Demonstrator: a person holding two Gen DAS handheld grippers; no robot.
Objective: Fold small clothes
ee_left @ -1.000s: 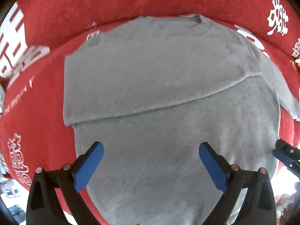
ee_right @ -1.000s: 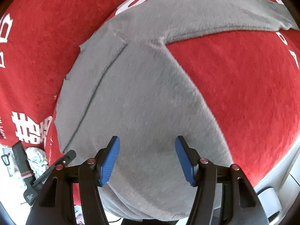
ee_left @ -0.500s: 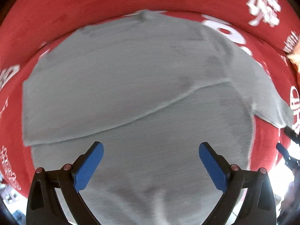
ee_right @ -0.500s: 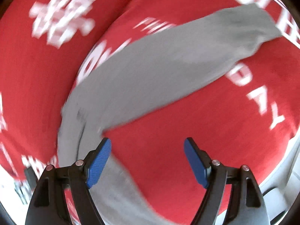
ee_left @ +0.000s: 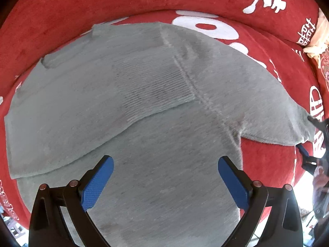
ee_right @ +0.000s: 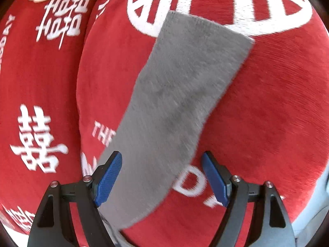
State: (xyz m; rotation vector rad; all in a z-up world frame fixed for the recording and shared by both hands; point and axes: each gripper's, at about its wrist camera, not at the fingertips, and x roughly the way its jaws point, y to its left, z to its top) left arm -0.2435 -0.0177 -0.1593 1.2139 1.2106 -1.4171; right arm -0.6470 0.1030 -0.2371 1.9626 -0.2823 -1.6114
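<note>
Your left claw hangs wide over the grey sweater. Your right claw gapes wide above its sleeve, gripping nothing.

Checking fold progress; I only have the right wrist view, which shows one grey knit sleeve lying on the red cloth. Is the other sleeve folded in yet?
Observer: Yes. In the left wrist view the other sleeve lies folded across the body of the grey knit sweater.
Operator: Where's the left gripper?
Observer: The left gripper is over the sweater's lower body, jaws open, nothing between the pads.
Operator: Can you see my right gripper from there?
Observer: Only at the frame's right edge, beside the cuff of the outstretched sleeve. In your view the right gripper is open.
</note>
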